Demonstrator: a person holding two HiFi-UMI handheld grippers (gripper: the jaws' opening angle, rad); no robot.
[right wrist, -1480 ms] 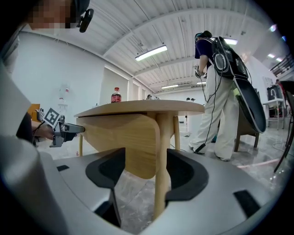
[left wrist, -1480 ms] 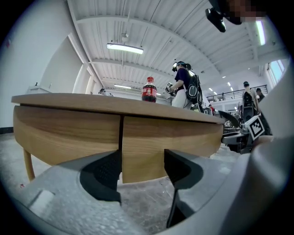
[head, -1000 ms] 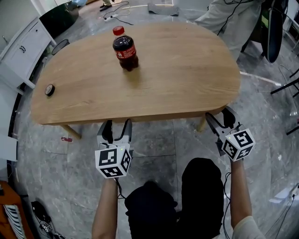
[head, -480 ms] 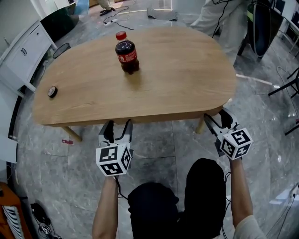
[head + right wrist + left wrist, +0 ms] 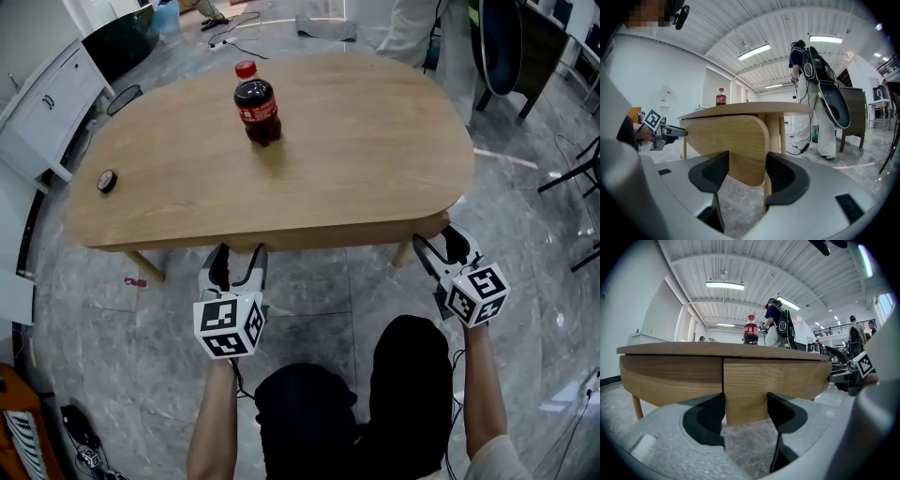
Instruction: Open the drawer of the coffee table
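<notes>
Your left gripper [image 5: 239, 249] sits at the near edge of the coffee table [image 5: 375, 141], below the tabletop, jaws spread wide with nothing clamped. In the left gripper view [image 5: 745, 409], the lower left corner of the drawer front [image 5: 778, 378] shows between the jaws. The seam with the fixed side panel [image 5: 670, 376] lines up with the left jaw. The drawer front looks flush with that panel, so the drawer is closed. You can't tell whether the jaws touch the wood.

Your right gripper [image 5: 438, 246] is at the table's near right corner, jaws also wide and empty. In the right gripper view [image 5: 746, 171], the rounded end of the wooden front [image 5: 736, 140] hangs between the jaws, with a table leg [image 5: 772, 126] just behind it.

A cola bottle [image 5: 256, 105] stands upright on the tabletop toward the far side. A small black round object [image 5: 107, 180] lies near the left end, well apart from the bottle. A person [image 5: 811, 89] stands beyond the table.
</notes>
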